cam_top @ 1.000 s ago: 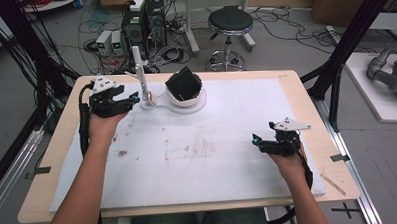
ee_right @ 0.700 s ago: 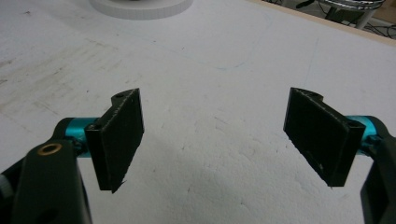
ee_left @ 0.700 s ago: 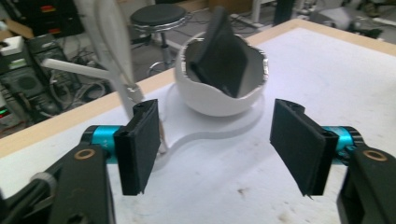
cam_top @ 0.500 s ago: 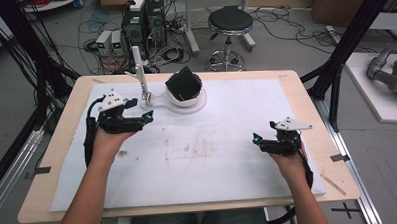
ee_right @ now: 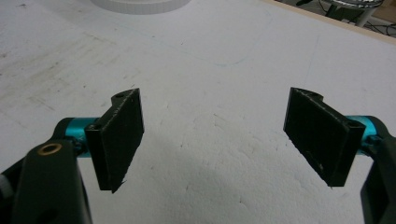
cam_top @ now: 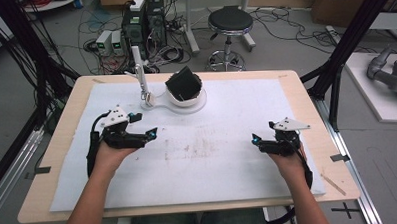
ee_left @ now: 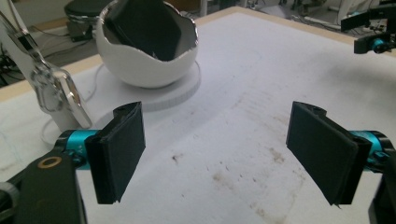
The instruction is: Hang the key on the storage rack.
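White foam sheet [cam_top: 229, 176] covers the wooden counter [cam_top: 57, 147], smudged brown near the middle. Left tool [cam_top: 150, 134] sits low over the sheet on the left side, jaws wide apart and just been opening, nothing between them; its own view shows bare stained sheet in the gap. Right tool [cam_top: 256, 140] is over the right part of the sheet, jaws also spread wide, nothing held, only sheet beneath. The two tools are well apart.

White bowl [cam_top: 186, 97], with a broken-eggshell rim, stands on a round white base [cam_top: 158, 102] at the far centre of the sheet. Black block [cam_top: 183, 83] rests tilted inside the bowl, sticking up past the rim. Just left of the bowl a white stand with a chrome clip [cam_top: 141, 79] rises from the same base. In the left gripper view the bowl [ee_left: 144, 51] is ahead and left of the jaws, near but not touching, and the right tool [ee_left: 371, 28] shows far off at top right.
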Available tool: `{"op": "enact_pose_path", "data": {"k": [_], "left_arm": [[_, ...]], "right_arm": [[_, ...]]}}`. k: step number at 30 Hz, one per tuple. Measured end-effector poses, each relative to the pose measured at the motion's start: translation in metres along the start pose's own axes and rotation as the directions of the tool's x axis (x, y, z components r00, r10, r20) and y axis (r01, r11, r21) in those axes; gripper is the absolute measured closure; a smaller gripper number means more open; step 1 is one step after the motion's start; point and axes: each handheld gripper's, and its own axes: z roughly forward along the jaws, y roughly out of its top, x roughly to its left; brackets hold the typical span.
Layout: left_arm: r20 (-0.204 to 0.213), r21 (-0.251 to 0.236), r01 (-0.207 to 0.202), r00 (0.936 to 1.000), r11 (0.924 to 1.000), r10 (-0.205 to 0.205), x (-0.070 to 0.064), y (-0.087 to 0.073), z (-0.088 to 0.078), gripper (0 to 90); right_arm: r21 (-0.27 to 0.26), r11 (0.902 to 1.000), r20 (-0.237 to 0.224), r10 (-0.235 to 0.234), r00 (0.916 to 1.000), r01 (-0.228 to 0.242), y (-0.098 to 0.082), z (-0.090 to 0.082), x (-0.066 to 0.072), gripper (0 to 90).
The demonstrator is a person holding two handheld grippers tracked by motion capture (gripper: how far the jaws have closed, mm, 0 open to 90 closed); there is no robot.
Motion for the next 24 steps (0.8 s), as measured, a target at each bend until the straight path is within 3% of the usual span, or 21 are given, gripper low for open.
{"op": "enact_pose_path", "data": {"k": [11,24], "left_arm": [[-0.003,0.017,0.035,0.9994,0.9993,-0.035,0.0,-0.011,0.001,19.3],[-0.001,0.04,0.029,0.9996,0.9988,-0.029,0.002,-0.015,0.002,19.3]], "right_arm": [[0.007,1.0,0.0,0.002,1.0,-0.002,0.0,0.001,0.0,20.3],[0.01,0.9999,-0.002,0.001,1.0,-0.001,0.0,0.003,0.0,20.3]]}}
